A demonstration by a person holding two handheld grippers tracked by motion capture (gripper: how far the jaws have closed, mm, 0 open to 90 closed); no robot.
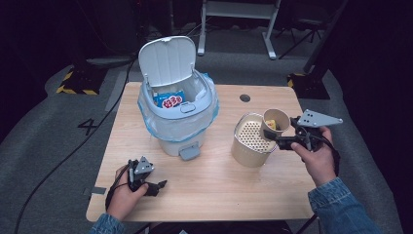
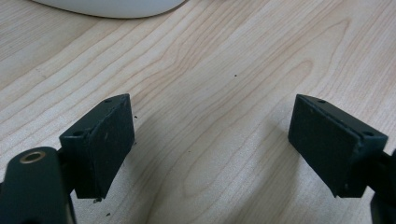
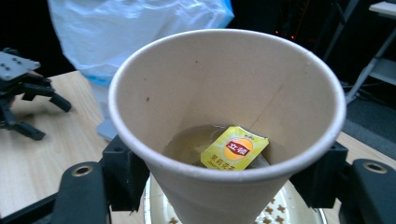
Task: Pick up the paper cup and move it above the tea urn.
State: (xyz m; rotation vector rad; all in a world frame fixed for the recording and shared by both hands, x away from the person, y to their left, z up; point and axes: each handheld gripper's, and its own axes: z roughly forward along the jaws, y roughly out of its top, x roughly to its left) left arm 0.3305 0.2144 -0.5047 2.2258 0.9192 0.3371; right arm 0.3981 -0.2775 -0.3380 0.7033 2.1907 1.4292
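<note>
My right gripper (image 1: 278, 138) is shut on a tan paper cup (image 1: 275, 122) and holds it tilted over a beige canister with a perforated strainer insert (image 1: 249, 141). In the right gripper view the cup (image 3: 224, 93) sits between the jaws of the right gripper (image 3: 223, 175). It holds a little pale liquid and a tea bag with a yellow tag (image 3: 235, 148). My left gripper (image 1: 157, 187) rests on the table near the front left, open. In its own view the left gripper (image 2: 210, 144) has nothing between its jaws.
A white pedal bin (image 1: 178, 105) with a blue liner stands at the table's middle left, its lid up, with a blue snack packet (image 1: 169, 100) inside. The wooden table (image 1: 219, 185) has a round cable hole (image 1: 245, 97) at the back. A dark floor surrounds the table.
</note>
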